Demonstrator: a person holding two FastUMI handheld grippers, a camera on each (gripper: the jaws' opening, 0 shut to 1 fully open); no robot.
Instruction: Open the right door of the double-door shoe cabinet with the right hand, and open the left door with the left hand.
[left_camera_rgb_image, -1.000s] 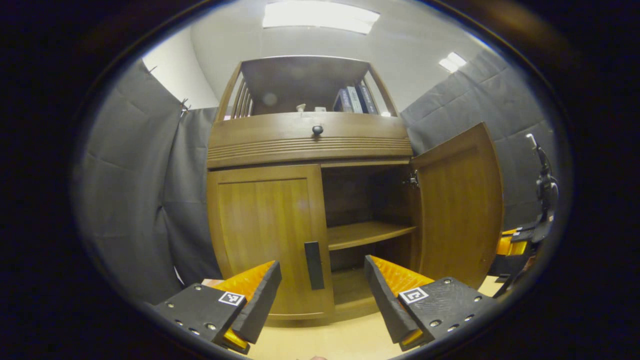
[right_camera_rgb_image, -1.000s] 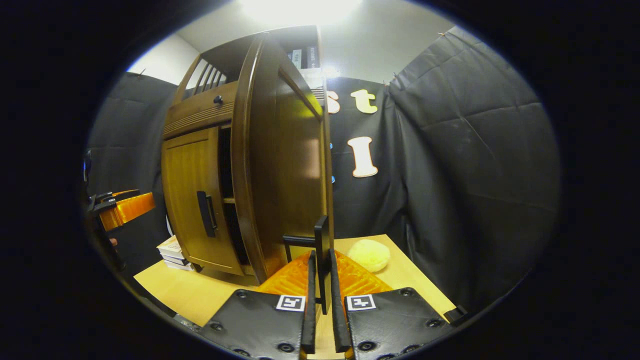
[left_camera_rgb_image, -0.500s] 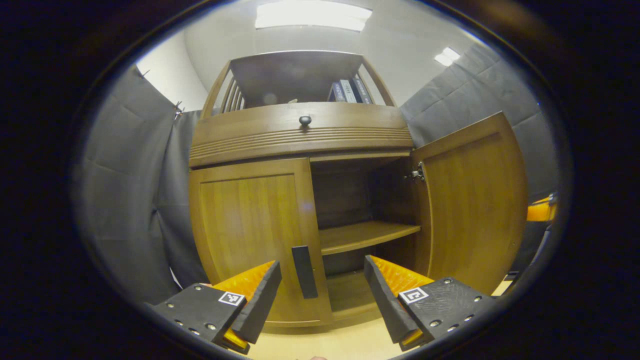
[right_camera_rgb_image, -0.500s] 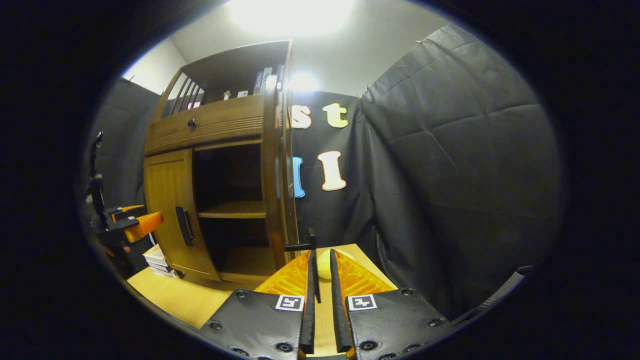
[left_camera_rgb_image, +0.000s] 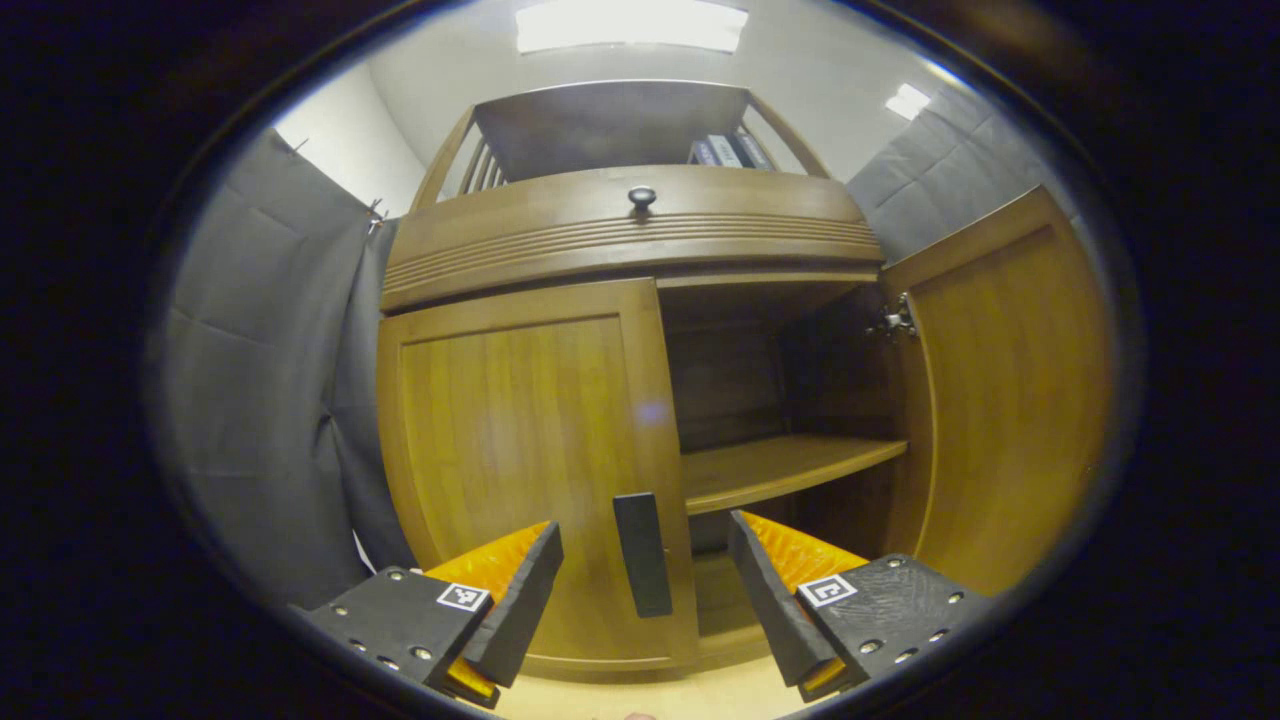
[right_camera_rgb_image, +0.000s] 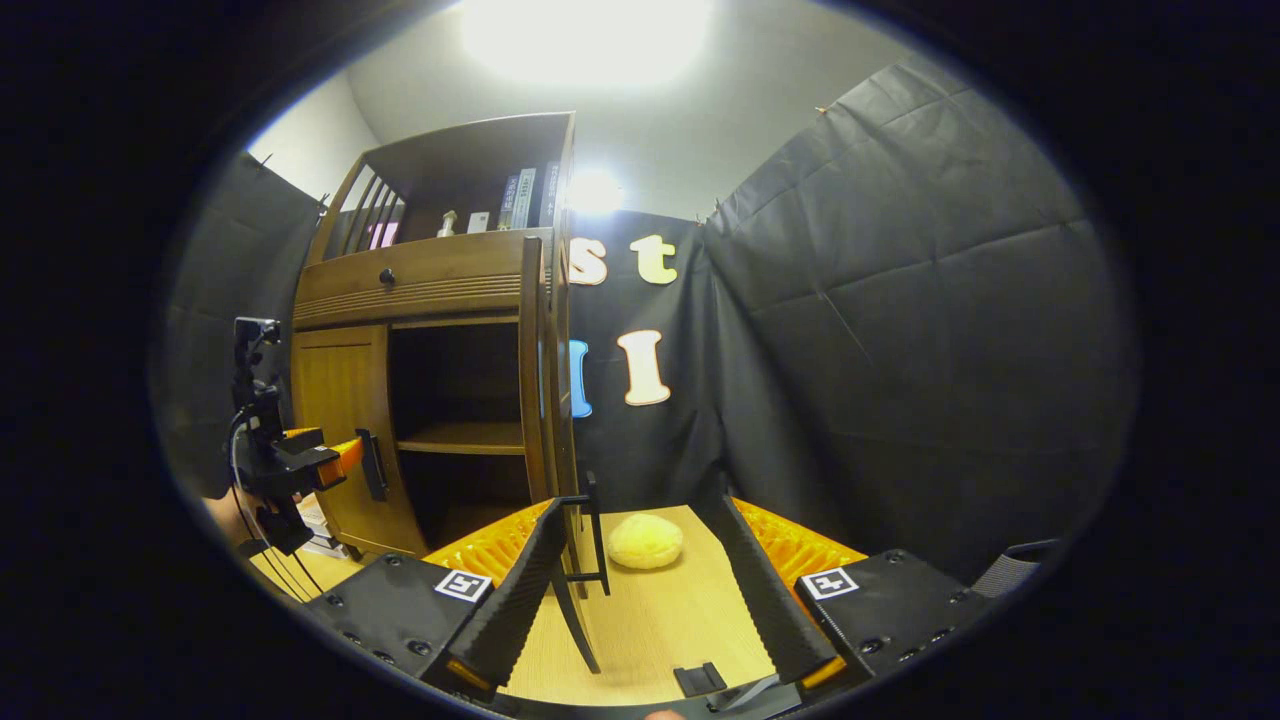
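Right door (left_camera_rgb_image: 1010, 390) stands open; right tool (right_camera_rgb_image: 640, 590) released. Left door (left_camera_rgb_image: 520, 460) remains closed; left tool (left_camera_rgb_image: 645, 585) spread around its handle (left_camera_rgb_image: 642, 553).

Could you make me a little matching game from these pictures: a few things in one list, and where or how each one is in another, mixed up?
Things:
1. right door
2. left door
3. yellow ball
4. books

States:
A. on the top shelf
B. swung open
C. closed
D. lying on the table

Pairs: 1-B, 2-C, 3-D, 4-A
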